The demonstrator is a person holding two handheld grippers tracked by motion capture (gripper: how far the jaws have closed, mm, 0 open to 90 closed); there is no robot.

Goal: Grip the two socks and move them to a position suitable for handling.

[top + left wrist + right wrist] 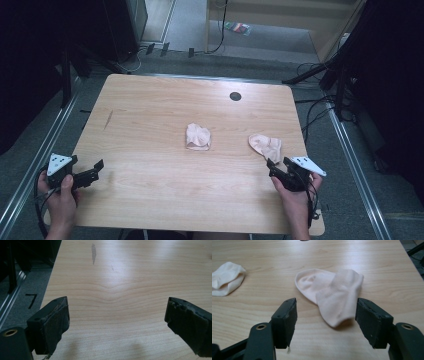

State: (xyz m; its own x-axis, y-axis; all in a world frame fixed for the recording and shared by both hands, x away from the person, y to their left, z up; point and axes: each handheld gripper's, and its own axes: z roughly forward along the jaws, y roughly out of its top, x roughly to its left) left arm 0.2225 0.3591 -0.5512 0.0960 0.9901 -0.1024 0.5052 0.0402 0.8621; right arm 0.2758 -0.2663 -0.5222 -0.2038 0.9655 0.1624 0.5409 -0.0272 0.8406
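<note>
Two pale pink ankle socks on the light wood table (150, 190). One crumpled sock (198, 136) sits near mid-table; the other sock (266, 146) lies toward the right edge, well apart from the first. Lots of bare wood around both: whole left half open, front strip open too. Small dark round hole (235, 96) near the far edge, and a dark streak (108, 119) on the left part of the top. Table corners rounded; grey floor and cables beyond the far and right edges.

Right gripper (279, 167) is at the front right, held in the person's right hand (296, 196), forearm coming in from the bottom, jaws pointing up-table at the near end of the right sock. In the right gripper view that sock (332, 296) lies folded, cuff end reaching down between the jaws; jaws abt mid-width, pads not pressing on the fabric, gap each side. The crumpled sock (225, 277) shows far left in that view.

Left gripper (95, 172) is at the front left corner, in the left hand (62, 192), jaws aimed right across the table. Left gripper view: jaws spread wide, bare wood between them, table's left edge and floor close by.

Count: 2 socks, 2 grippers, 1 table.
</note>
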